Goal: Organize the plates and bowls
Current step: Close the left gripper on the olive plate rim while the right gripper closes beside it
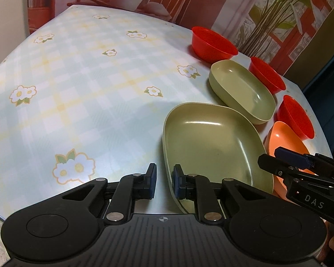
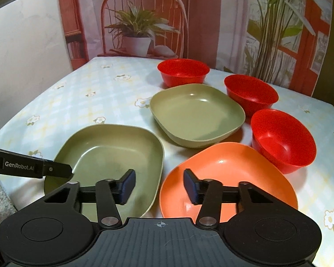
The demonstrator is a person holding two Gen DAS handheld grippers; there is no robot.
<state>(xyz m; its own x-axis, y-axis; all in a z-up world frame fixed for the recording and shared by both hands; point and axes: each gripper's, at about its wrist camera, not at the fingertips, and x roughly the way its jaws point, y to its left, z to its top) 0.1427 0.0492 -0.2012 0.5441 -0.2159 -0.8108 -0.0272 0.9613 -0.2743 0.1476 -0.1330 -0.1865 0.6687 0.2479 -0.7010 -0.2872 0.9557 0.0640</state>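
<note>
Covering the table, a floral checked cloth (image 2: 78,102) meets a plant-printed backdrop (image 2: 144,22).

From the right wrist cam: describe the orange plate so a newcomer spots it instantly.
On the floral checked tablecloth, find the dishes clustered right of centre. Nearest the right gripper lies the orange plate: shallow and rounded-square like the two olive-green plates, but the only orange one.

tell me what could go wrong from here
1. The left tool seems to grip only the thin rim of the near green plate; lifted, the plate may tilt or slip out.
2. The right tool stands open astride the rim of the orange plate, one finger over the green plate; closing could catch or shove both.
3. A red bowl sits close beside the orange plate; lifting the plate may nudge it.
</note>
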